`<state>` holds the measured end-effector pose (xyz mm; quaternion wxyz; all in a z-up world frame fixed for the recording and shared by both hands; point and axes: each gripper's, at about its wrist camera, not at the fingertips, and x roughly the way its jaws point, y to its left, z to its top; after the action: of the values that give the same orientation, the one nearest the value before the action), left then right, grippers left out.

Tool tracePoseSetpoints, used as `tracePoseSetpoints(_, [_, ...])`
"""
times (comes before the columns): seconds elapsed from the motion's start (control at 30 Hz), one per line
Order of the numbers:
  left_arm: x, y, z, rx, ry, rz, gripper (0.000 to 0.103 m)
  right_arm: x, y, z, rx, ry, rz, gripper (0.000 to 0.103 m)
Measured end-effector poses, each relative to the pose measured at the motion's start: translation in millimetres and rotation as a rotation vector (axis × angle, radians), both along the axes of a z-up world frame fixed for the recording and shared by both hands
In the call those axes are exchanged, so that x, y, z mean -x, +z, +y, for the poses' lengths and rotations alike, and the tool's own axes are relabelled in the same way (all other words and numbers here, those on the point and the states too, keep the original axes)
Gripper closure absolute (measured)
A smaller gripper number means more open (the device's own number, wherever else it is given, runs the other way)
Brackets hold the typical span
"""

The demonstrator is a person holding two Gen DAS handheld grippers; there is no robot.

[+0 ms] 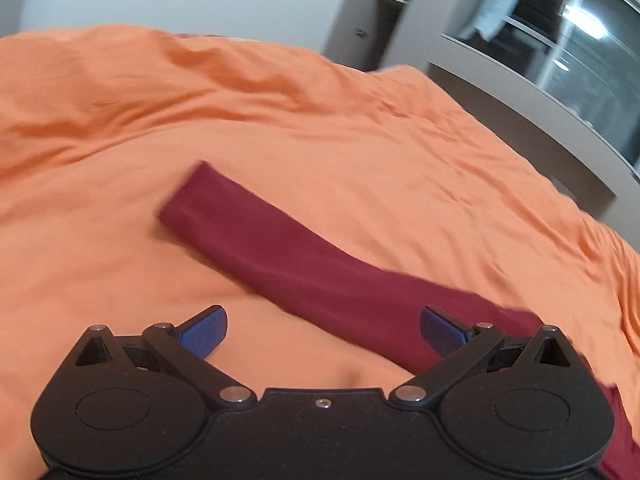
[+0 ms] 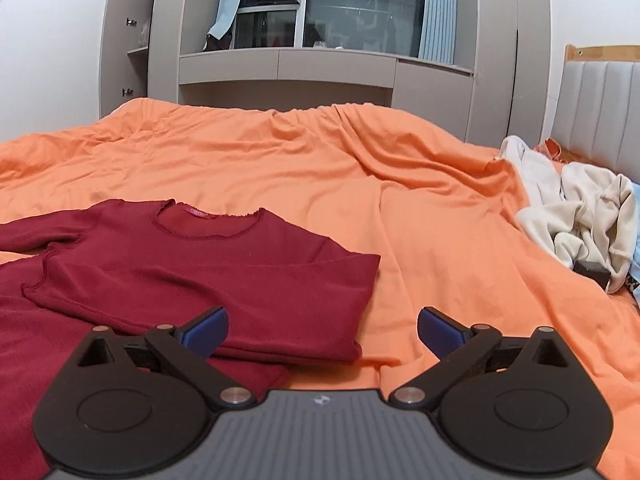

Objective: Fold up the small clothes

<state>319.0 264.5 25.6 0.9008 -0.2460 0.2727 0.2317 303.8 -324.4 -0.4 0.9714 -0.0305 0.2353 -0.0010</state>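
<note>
**Red top on orange bed, one sleeve folded, one sleeve out**

- **Top** (image 2: 208,264): dark red, long-sleeved, frilled neckline. Lies flat on the near left part of the bed, neckline toward the far side, hem toward the near edge. Long axis of the body runs near to far. Its right side appears already turned in, giving a straight folded edge on the right; likely done to narrow the body for a later crosswise fold.
- **Sleeve** (image 1: 280,248): the top's other sleeve, seen from the left wrist view. Lies spread on the cover, unfolded. Long axis runs diagonally, cuff pointing far and left, shoulder end near and right, passing under the gripper's right side. Judged the next part due for folding inward.
- **Left gripper** (image 1: 323,330): fingers spread wide, grasping nothing. Hovers over the near end of the sleeve; the frame is blurred, so contact cannot be told.
- **Right gripper** (image 2: 323,330): fingers released, empty. Sits at the near right corner of the top, left finger over cloth, right finger over bare cover; placed, by judgement, clear of the finished fold.
- **Cover** (image 2: 420,184): orange, wrinkled, serves as folding surface.
- **Pile** (image 2: 580,224): cream and white clothes at far right by the headboard, well apart from the top; probably awaiting folding.
</note>
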Motion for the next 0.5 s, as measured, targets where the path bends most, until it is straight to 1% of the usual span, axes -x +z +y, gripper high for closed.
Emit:
tracePoseSetpoints(0.07, [1, -5, 24, 0.037, 0.024, -0.026, 0.001, 0, 0, 3, 0.007, 0.002, -0.006, 0.0])
tracePoseSetpoints(0.17, [5, -15, 53, 0.113, 0.079, -0.098, 0.001, -1, -1, 6, 0.021, 0.004, -0.011, 0.0])
tracePoseSetpoints(0.3, [2, -24, 78, 0.166, 0.132, -0.162, 0.004, -2, -5, 10, 0.036, 0.007, -0.005, 0.0])
tracePoseSetpoints(0.37, [-1, -31, 84, 0.195, 0.17, -0.182, 0.006, -3, -7, 10, 0.041, 0.008, -0.001, 0.0])
tracePoseSetpoints(0.47, [-3, -38, 91, 0.217, 0.219, -0.201, 0.017, -4, -9, 13, 0.054, 0.013, 0.004, 0.0])
tracePoseSetpoints(0.5, [-1, -38, 91, 0.215, 0.23, -0.211, 0.025, -4, -9, 14, 0.06, 0.016, 0.006, 0.0])
